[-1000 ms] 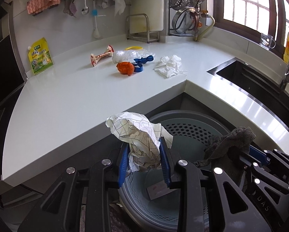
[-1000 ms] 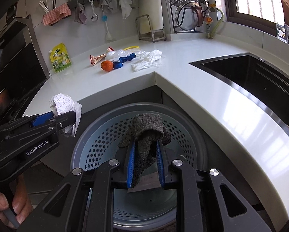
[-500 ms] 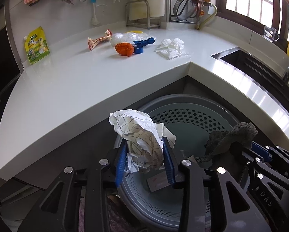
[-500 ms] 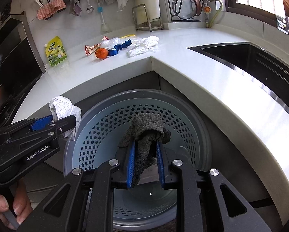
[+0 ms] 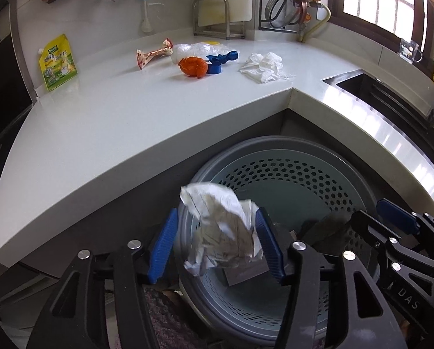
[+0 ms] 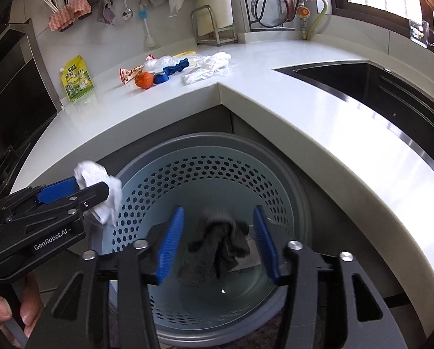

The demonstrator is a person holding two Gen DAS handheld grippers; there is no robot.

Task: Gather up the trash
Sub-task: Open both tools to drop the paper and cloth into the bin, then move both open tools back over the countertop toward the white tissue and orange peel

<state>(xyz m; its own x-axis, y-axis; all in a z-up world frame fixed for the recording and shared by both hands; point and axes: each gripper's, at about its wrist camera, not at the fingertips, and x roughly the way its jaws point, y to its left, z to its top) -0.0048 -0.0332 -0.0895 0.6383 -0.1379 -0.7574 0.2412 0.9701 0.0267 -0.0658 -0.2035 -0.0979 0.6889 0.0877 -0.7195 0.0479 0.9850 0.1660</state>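
A perforated grey-blue trash basket stands on the floor below the counter corner. My left gripper is open above the basket's left rim; a crumpled checked paper ball is loose and blurred between its blue pads, and also shows in the right wrist view. My right gripper is open over the basket; a dark grey rag is loose and blurred between its pads. More trash lies on the counter: an orange wad, a blue wrapper, white tissue, a clear bag, a red-white wrapper.
The white L-shaped counter wraps around the basket. A sink is set into it at right. A yellow-green pouch leans on the back wall. A metal rack and hanging utensils line the wall. A flat card lies in the basket.
Both grippers have opened over the basket. The paper ball and the grey rag have come free of the pads and are dropping. Both grippers moved slightly lower.
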